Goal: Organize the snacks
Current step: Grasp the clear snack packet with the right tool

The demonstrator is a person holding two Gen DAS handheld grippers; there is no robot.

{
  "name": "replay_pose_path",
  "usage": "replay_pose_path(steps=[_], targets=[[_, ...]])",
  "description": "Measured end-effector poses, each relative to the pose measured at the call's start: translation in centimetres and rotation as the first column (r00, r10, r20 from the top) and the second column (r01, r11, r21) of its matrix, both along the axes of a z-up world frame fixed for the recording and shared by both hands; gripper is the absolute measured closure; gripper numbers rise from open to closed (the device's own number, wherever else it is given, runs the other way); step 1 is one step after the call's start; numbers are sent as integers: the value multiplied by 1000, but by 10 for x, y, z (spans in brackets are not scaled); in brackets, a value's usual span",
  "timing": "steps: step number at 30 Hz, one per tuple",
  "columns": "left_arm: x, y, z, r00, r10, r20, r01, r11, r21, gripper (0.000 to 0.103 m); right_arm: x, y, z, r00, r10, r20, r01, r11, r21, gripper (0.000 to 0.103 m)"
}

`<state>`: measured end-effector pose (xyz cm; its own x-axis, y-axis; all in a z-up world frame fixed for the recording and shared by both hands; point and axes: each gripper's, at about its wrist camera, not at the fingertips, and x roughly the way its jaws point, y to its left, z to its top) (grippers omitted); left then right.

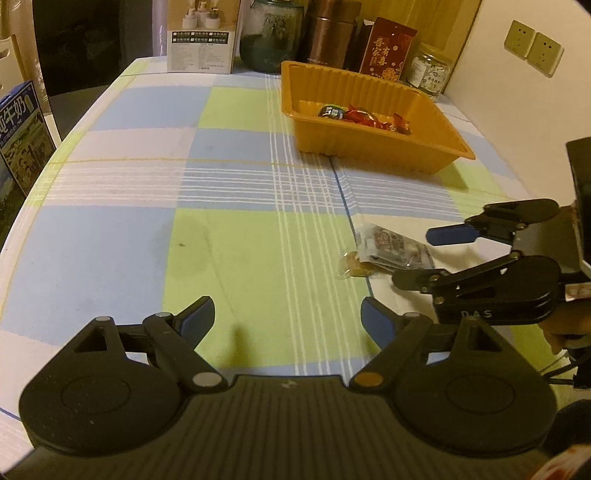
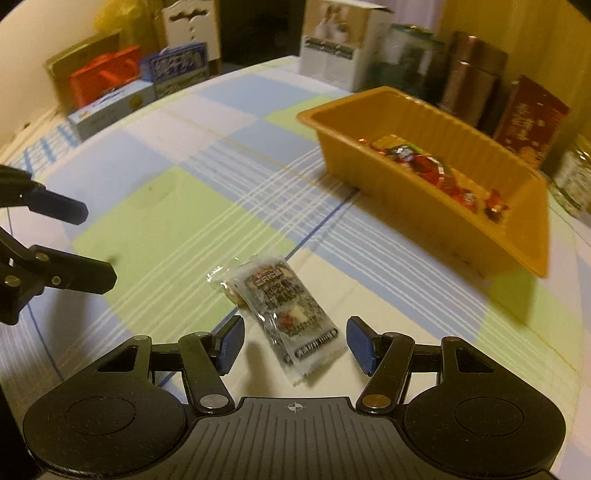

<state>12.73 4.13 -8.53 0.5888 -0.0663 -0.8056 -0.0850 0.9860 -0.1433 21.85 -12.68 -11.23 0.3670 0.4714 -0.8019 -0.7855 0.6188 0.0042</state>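
On the checked tabletop [image 2: 155, 206], a silver snack packet [image 2: 291, 317] lies flat, overlapping a small clear-wrapped yellow candy [image 2: 225, 284] at its far end. The right tool [image 2: 295, 341] is spread wide, its blue-padded fingers [image 2: 360, 345] flanking the packet's near end without touching it; it holds nothing. The left tool [image 1: 288, 319] is likewise wide open and empty, positioned over bare cloth, well apart from the packet [image 1: 393, 247]. Beyond, an orange tray [image 2: 436, 122] contains several red-wrapped sweets [image 2: 428, 166]. Behind the tray stand a white carton [image 1: 201, 35], a glass jar [image 1: 271, 35], a copper flask [image 1: 330, 31] and a red pouch [image 1: 388, 50].
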Motion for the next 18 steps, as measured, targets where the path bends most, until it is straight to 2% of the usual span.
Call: replay_pose_path(steps=[5,7,12,15,18], targets=[[4,1,-5,1000,5,-10,-5,1000,-4,18,10,6,-8,1000,12,-13,-12,1000,2,43],[5,0,-7,1000,5,-14,-5,1000,-9,18,14,4,-9,999,-22,-31,22,1000,10,51],[3,-3,-11,1000,-1,-24,1,1000,-18,18,11,-9,-4,988,-141,-68,144,989,34,54],[2,-6,-12,1000,-5,-26,4,1000,-25,18,10,-23,0,954,-287,-83,290,957,19,56],[2,-9,-13,1000,-14,-27,13,1000,-26,18,6,-35,2,919,-379,-109,382,924,9,56]])
